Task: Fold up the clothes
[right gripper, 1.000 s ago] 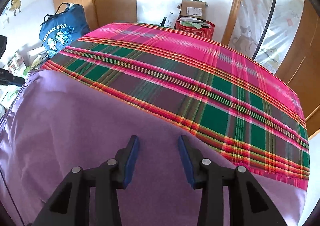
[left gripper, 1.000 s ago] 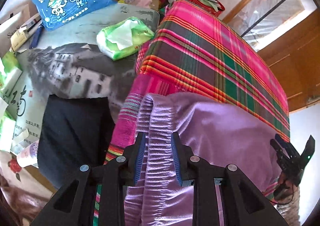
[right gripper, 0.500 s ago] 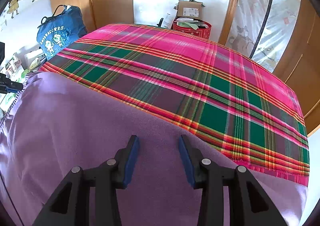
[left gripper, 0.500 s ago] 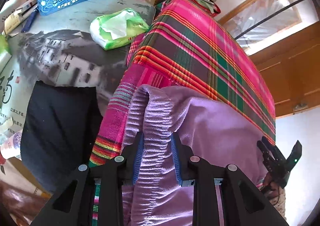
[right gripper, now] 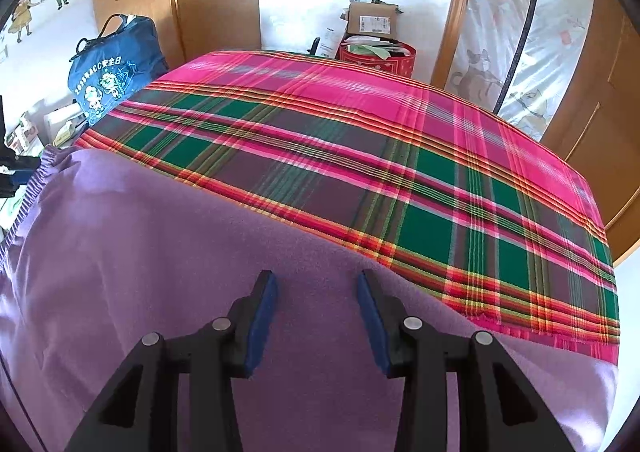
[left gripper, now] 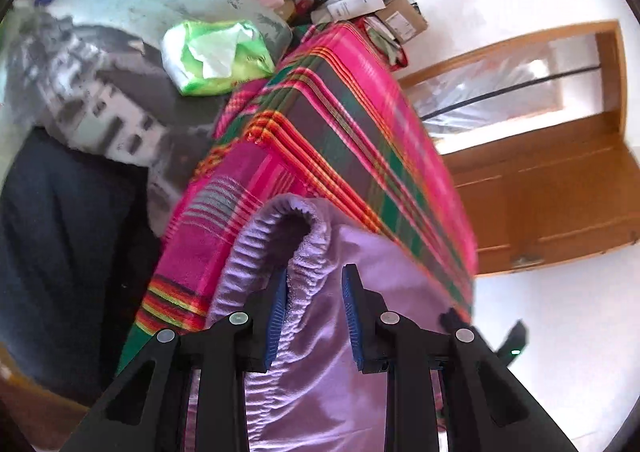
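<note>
So you've got one garment in play here: a soft lilac fleece piece with a gathered elastic waistband (left gripper: 320,364), spread over the near end of the pink, green and red plaid cloth (right gripper: 360,156) that covers the table. The waistband end hangs off the table's left edge.

Your left gripper (left gripper: 314,316) has its two blue-padded fingers (left gripper: 277,316) straddling the ruffled waistband, which loops up in a hump just ahead of them. The left pad looks tight against the gathers, but there's a sliver of fabric showing beside the right pad, so I can't tell whether you're really pinching it or just sitting around it.

Your right gripper (right gripper: 316,316) is easier: jaws spread apart, hovering over the flat lilac fabric (right gripper: 200,272) near the table's front edge, nothing pinched between the two pads.

Other stuff, counted: one green-and-white plastic packet (left gripper: 216,56) on the grey printed surface left of the table, one blue tote bag with white cartoon print (right gripper: 116,72), one dark navy cloth (left gripper: 60,252) lying lower left, one red round tin (right gripper: 378,58) with one cardboard box (right gripper: 370,18) behind the table's far end.
</note>
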The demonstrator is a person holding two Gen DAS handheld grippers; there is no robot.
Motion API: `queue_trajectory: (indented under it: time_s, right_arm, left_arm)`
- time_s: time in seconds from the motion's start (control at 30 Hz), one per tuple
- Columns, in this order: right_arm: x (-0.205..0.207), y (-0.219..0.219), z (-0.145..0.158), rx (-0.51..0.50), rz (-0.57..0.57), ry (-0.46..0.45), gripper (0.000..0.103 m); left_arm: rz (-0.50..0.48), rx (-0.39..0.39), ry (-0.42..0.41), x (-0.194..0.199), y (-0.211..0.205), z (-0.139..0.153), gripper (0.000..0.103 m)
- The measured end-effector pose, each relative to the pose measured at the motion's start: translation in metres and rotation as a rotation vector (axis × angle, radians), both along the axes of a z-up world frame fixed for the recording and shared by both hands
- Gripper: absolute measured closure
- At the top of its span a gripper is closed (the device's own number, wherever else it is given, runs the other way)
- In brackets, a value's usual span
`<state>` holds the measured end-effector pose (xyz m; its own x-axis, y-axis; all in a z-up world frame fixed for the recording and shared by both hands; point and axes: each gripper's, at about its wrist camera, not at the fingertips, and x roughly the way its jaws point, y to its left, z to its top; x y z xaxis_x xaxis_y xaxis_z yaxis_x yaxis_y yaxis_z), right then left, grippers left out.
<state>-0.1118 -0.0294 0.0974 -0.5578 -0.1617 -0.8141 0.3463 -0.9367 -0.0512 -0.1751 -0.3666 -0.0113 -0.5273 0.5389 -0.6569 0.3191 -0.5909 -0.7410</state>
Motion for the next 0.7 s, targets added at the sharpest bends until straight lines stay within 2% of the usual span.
queue_trajectory:
  time_s: [0.07,0.37,0.4,0.43,0.53,0.7]
  right_arm:
    - [0.000,-0.001,0.000,0.002,-0.002,0.000,0.060]
    - [0.001,-0.001,-0.001,0.001,-0.013,0.005,0.060]
    - [0.001,-0.001,-0.001,0.001,-0.014,0.006,0.060]
    - [0.001,-0.001,0.000,0.000,-0.015,0.006,0.060]
    - [0.001,-0.001,-0.001,0.000,-0.018,0.008,0.060]
    - [0.000,-0.003,-0.001,0.002,-0.018,0.005,0.060]
  left_arm:
    - [-0.019,0.009,-0.042,-0.001,0.003,-0.008,0.076]
    - [-0.021,-0.015,-0.050,-0.012,0.006,-0.008,0.077]
    - [-0.015,-0.021,-0.053,-0.013,0.005,-0.009,0.087]
    - [-0.006,-0.041,-0.061,-0.013,0.004,-0.010,0.096]
    - [0.032,-0.075,-0.064,-0.007,0.001,-0.011,0.097]
    - [0.054,-0.217,-0.049,-0.007,-0.002,0.003,0.097]
